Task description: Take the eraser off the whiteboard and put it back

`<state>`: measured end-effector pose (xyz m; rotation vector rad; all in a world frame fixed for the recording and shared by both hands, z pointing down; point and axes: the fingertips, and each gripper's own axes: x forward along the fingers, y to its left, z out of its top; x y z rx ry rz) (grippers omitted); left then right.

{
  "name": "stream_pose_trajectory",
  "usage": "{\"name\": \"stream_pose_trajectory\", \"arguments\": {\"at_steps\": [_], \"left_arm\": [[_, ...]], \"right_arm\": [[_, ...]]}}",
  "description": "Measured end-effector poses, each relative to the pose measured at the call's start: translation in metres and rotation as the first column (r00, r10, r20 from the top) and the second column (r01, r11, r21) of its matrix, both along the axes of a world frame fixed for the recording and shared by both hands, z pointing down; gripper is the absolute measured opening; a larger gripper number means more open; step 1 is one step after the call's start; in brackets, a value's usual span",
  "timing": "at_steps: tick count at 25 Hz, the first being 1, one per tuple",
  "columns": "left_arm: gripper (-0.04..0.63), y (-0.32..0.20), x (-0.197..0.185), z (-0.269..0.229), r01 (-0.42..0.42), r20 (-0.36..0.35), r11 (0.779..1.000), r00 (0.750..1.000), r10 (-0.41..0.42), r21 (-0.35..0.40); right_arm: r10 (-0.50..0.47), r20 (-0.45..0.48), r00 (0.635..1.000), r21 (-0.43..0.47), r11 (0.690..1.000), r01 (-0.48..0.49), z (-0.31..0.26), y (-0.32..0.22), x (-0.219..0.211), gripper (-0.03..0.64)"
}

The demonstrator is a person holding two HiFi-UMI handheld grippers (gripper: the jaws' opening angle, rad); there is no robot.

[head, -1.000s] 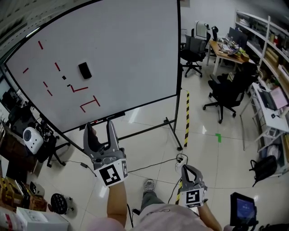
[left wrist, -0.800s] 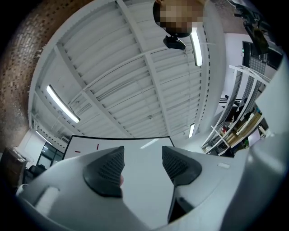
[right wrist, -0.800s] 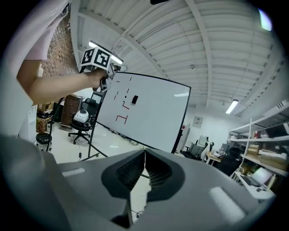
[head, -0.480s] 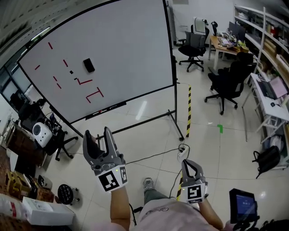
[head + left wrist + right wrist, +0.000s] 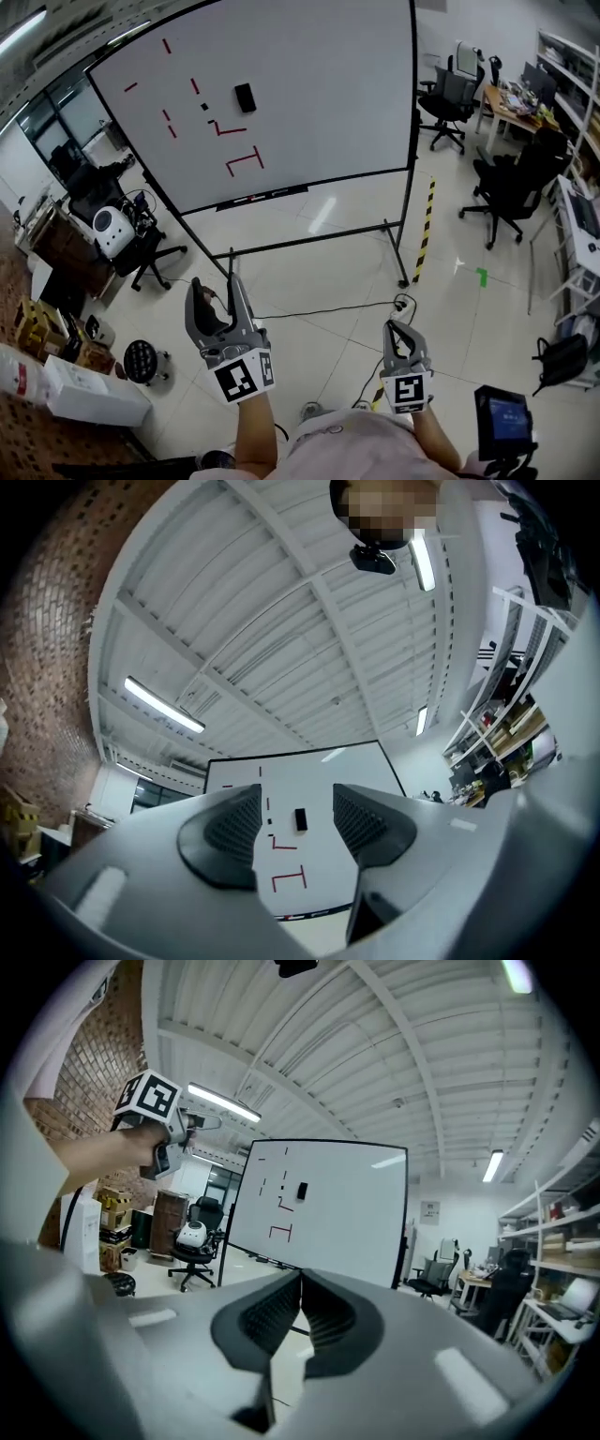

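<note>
Since the earlier frame the head view has shifted: the whiteboard (image 5: 309, 103) now stands more to the middle and top of the picture, and more of the room to its left shows. Both tools remain low in the view, in front of the person's body.

The whiteboard is on a wheeled stand on the pale tiled floor (image 5: 319, 281), well apart from the person. Black office chairs (image 5: 506, 192) stand to the right of it, near desks and shelves. A strip of black and yellow tape (image 5: 424, 225) lies on the floor beside the right foot of the stand. Red lines (image 5: 242, 161) are drawn on the left half of the board.

The left tool (image 5: 214, 287) is held up with its jaws wide apart, and nothing is between them. In the left gripper view only the far board shows through the gap. The right tool (image 5: 401, 328) is lower and to the right. Its jaws are pressed together, and they hold nothing.

The eraser (image 5: 245, 97) is small, black and rectangular. It sits on the upper left part of the board, just above the red lines, far from both tools.
</note>
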<state>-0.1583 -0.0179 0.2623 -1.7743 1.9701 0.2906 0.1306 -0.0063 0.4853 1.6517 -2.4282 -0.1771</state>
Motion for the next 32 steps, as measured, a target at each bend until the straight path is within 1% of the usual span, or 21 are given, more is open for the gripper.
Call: {"name": "stream_pose_trajectory", "arguments": {"at_steps": [3,5,6,10,13,16,17,21,24,26,27,29,30,32], "left_arm": [[0.229,0.018,-0.044,0.016,0.070,0.025,0.995,0.997,-0.069,-0.064],[0.229,0.033,-0.071,0.023,0.117,0.049,0.989,0.992,-0.113,-0.091],[0.229,0.037,-0.082,0.026,0.133,0.049,0.986,0.990,-0.129,-0.100],[0.229,0.044,-0.117,0.039,0.164,0.031,0.978,0.986,-0.161,-0.130],[0.229,0.041,-0.126,0.050,0.150,0.025,0.977,0.989,-0.148,-0.155],[0.227,0.034,-0.121,0.055,0.116,0.062,0.977,0.992,-0.106,-0.181],[0.227,0.032,-0.118,0.055,0.100,0.060,0.977,0.994,-0.091,-0.186],[0.230,0.026,-0.115,0.058,0.020,-0.029,0.982,0.999,-0.026,-0.190],[0.230,0.021,-0.109,0.065,-0.021,-0.051,0.978,0.999,0.011,-0.206],[0.230,0.016,-0.104,0.068,-0.050,-0.074,0.977,0.997,0.035,-0.208],[0.230,0.014,-0.101,0.069,-0.063,-0.081,0.976,0.996,0.047,-0.209],[0.229,0.015,-0.090,0.073,-0.089,-0.069,0.971,0.995,0.075,-0.222],[0.229,0.018,-0.083,0.077,-0.102,-0.057,0.967,0.994,0.091,-0.234],[0.230,0.023,-0.071,0.082,-0.131,-0.050,0.959,0.991,0.122,-0.250]], "right_arm": [[-0.074,0.016,0.997,-0.020,0.997,0.074,-0.001,-0.012,-0.054,0.005],[-0.141,0.029,0.990,-0.018,0.990,0.141,-0.004,-0.014,-0.093,0.005],[-0.172,0.024,0.985,-0.018,0.985,0.173,-0.004,-0.014,-0.111,0.005],[-0.278,-0.018,0.960,-0.037,0.960,0.278,0.001,-0.007,-0.170,0.005],[-0.305,-0.030,0.952,-0.047,0.952,0.303,0.004,-0.004,-0.192,0.005],[-0.301,-0.024,0.953,-0.050,0.953,0.300,0.004,-0.005,-0.199,0.005],[-0.294,-0.022,0.956,-0.052,0.955,0.293,0.004,-0.005,-0.199,0.005],[-0.258,-0.027,0.966,-0.064,0.965,0.255,0.007,-0.007,-0.195,0.005],[-0.222,-0.028,0.975,-0.072,0.973,0.219,0.008,-0.009,-0.192,0.005],[-0.169,0.007,0.986,-0.038,0.985,0.169,-0.001,-0.015,-0.184,0.005],[-0.143,0.039,0.989,0.005,0.990,0.143,-0.010,-0.018,-0.178,0.003],[-0.123,0.079,0.989,0.084,0.990,0.117,-0.024,-0.017,-0.169,0.000],[-0.112,0.080,0.990,0.093,0.990,0.105,-0.025,-0.014,-0.165,0.000],[-0.086,0.081,0.993,0.067,0.994,0.081,-0.021,-0.010,-0.158,0.000]]}}
